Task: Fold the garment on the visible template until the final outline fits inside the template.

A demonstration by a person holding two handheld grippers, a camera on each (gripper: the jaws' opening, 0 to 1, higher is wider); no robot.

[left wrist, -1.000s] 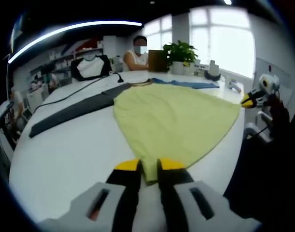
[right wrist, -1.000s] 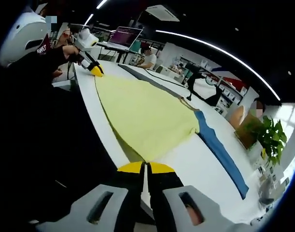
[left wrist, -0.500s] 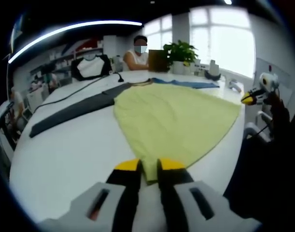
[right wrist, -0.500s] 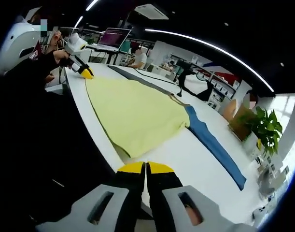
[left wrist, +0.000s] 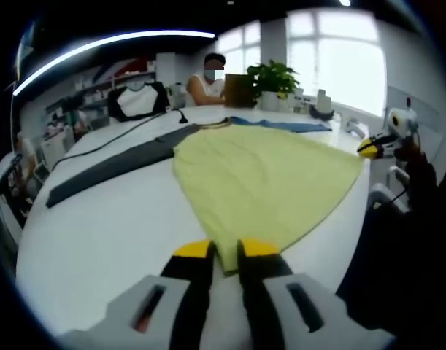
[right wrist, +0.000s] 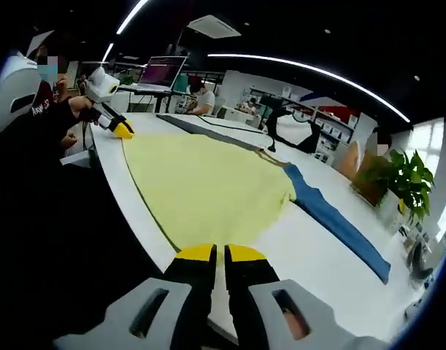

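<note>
One yellow-green garment lies spread flat on one white table, with one blue strip and one dark strip beside it. The left gripper has its jaws slightly apart, pinching the garment's near corner between the tips. The right gripper has its jaws nearly closed, at the garment's hem just ahead; whether they grip cloth I cannot tell.
</note>
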